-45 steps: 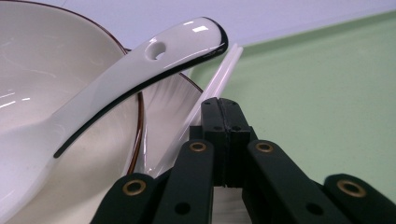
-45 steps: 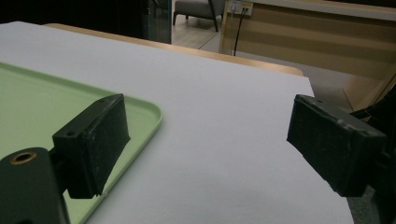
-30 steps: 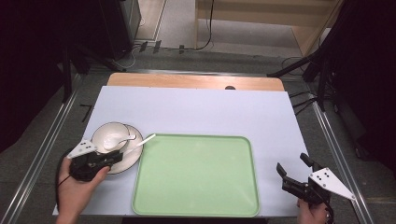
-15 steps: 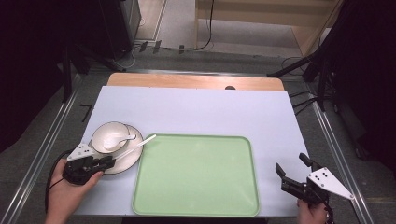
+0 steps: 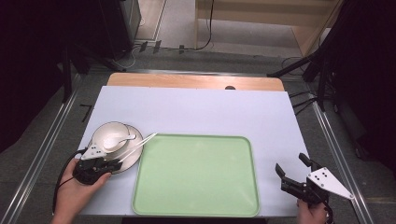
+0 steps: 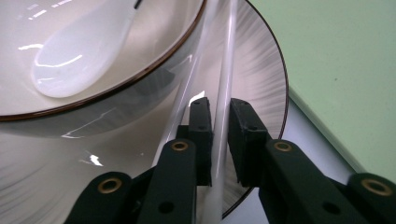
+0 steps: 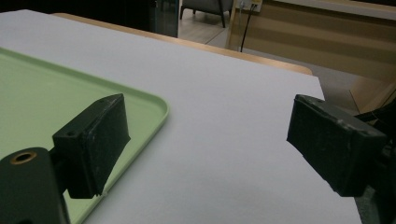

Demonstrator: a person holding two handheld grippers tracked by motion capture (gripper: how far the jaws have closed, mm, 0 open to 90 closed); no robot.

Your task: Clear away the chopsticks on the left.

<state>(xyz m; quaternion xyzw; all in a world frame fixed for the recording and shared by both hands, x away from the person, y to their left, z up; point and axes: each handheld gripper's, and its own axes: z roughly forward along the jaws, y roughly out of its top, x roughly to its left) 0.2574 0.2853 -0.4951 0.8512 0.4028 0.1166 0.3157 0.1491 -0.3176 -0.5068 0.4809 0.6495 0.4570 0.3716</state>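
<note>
The left tongs (image 6: 219, 135) pinch one thin white chopstick (image 6: 225, 84) lying across the plate (image 6: 266, 84) beside the bowl (image 5: 108, 135), a narrow grip that may slip or roll, while the right tongs (image 5: 294, 173) rest spread on the table (image 5: 210, 112).

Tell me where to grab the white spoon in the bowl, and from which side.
Take the spoon by its handle, where it rises over the bowl's rim toward the tray. Come from above on that tray side, jaws across the handle. The scoop lies low against the bowl's curved wall, so there is probably no room for jaws there. The left gripper is nearest, but it is closed around the chopsticks.
</note>
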